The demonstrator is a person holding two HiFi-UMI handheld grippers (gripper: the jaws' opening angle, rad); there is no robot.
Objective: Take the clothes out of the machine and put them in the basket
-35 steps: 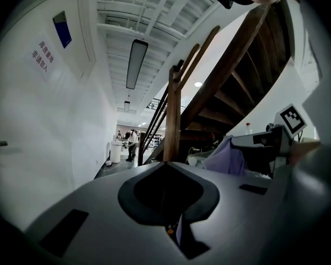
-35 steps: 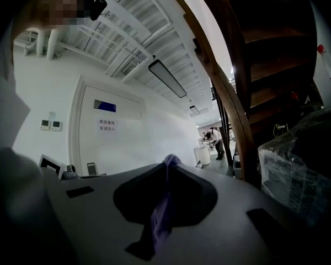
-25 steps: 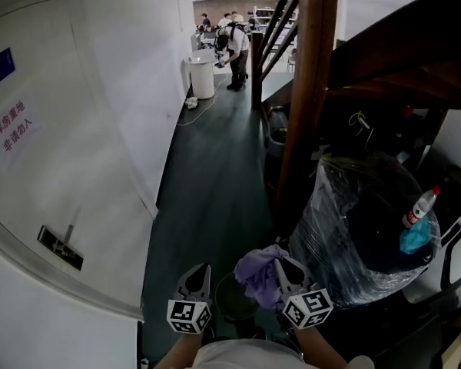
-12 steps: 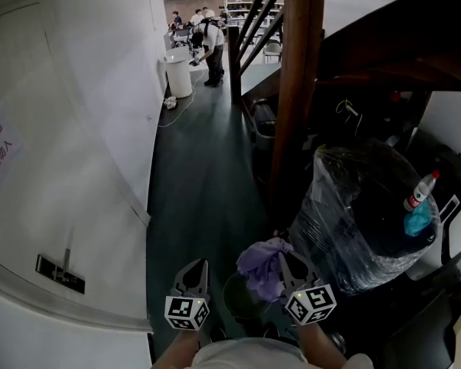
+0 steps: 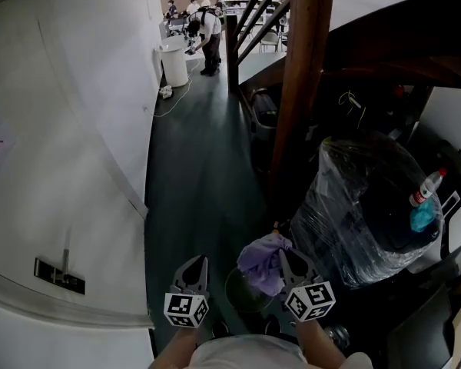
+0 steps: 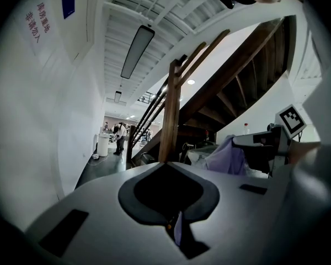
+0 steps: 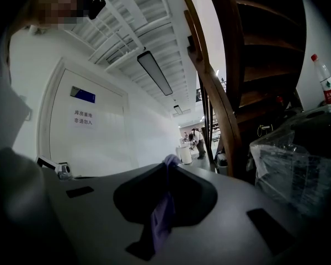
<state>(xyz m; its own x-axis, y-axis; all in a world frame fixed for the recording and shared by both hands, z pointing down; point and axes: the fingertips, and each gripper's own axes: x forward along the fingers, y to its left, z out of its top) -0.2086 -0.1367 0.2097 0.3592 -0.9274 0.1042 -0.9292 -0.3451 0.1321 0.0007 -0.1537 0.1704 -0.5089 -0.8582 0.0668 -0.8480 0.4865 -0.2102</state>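
Shifted slightly rightward since earlier, right gripper (image 5: 290,258) clamps lavender garment (image 5: 261,258) at lower centre; left gripper (image 5: 195,263) is closed, empty; depositing it remains.

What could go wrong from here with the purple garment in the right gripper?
1. Only the right gripper holds the purple garment, and its own view shows just a thin fold pinched between the shut jaws. The bunched bulk might pull free and land on the floor.
2. The dark round container sits only partly under the garment, so an early release may miss it.
3. The plastic-wrapped bundle stands close by, and loose cloth might catch on it.
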